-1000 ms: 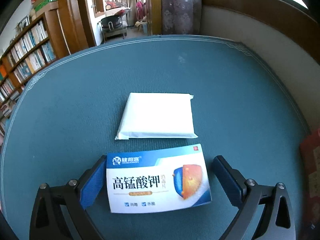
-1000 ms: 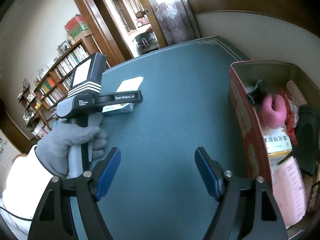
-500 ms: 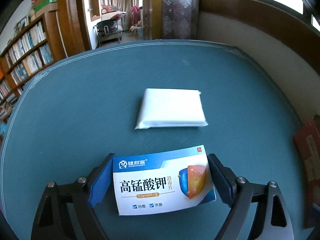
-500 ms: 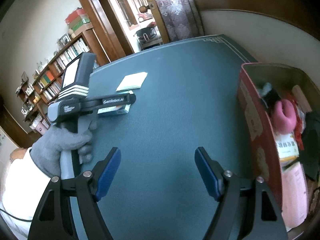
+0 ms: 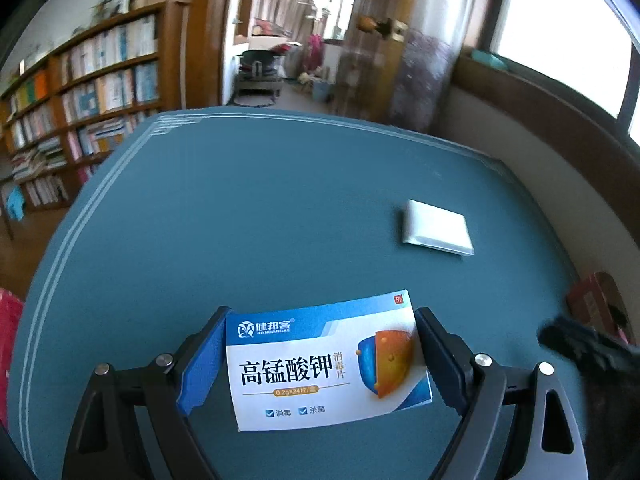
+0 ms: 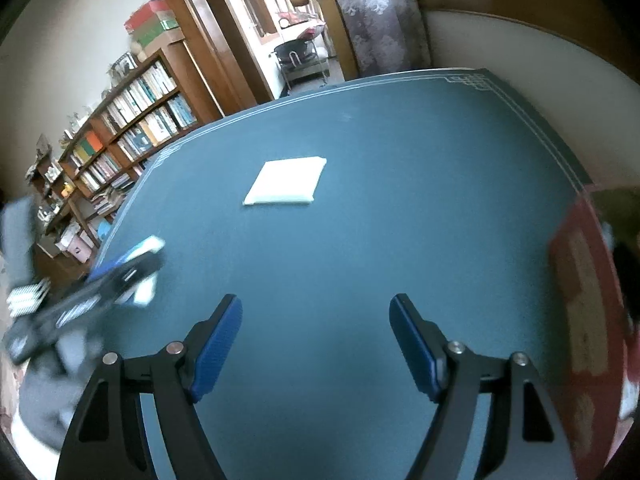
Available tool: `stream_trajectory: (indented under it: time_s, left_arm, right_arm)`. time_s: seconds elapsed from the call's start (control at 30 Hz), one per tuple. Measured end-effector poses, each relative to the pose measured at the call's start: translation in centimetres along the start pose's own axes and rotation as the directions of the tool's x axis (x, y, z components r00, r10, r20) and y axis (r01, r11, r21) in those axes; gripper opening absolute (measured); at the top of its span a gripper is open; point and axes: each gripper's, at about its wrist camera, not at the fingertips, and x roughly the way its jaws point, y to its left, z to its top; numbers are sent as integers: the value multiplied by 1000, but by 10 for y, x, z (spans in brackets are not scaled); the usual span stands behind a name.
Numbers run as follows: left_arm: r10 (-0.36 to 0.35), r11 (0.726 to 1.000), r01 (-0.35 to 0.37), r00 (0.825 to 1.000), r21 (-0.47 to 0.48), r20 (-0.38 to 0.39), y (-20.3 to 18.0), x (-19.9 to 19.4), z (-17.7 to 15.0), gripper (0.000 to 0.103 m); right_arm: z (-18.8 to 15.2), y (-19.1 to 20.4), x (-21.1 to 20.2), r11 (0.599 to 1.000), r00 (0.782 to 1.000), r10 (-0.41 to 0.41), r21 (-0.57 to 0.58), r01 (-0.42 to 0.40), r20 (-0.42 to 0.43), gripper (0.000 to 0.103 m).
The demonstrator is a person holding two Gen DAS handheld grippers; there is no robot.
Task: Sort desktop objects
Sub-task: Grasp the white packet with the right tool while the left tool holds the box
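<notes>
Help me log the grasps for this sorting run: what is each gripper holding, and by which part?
The left gripper holds the blue-and-white medicine box by its two short ends. The right gripper is open and holds nothing.

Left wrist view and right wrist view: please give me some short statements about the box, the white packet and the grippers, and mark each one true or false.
1. The left gripper is shut on the blue and white box. True.
2. The right gripper holds the white packet. False: it is open and empty; the packet lies apart on the table.
3. The packet lies flat on the table. True.
4. The box is printed red and green. False: blue and white with an orange shield.
</notes>
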Motion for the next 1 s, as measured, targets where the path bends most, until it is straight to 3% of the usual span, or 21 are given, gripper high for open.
stream_trajectory:
  time_s: [0.17,0.53,0.63,0.83,1.0]
  left_arm:
    - [34,999,-34,999,-8,11,19,-5,-6,90]
    - [14,1000,-13,1000,-27,11,20,-2,-12,90]
    - [14,999,-14,1000,-41,5,22,0,-12,90]
    - [10,999,-10,1000,-41,-12,22,6,-14,90]
    - [9,999,-10,1000,-33,-16,19,9,-14,90]
  right_arm:
    - [29,15,33,1000,1000,-28,0,28,-10,80]
    - [82,48,100,990,991,-133,-49,131,-25,80]
    - [85,50,117,988,988,-148,-52,146,-51,79]
    - [81,64,125,959,971,-238,-158,233,-9,75]
    - [75,59,120,962,974,-225,-159,221,-11,73]
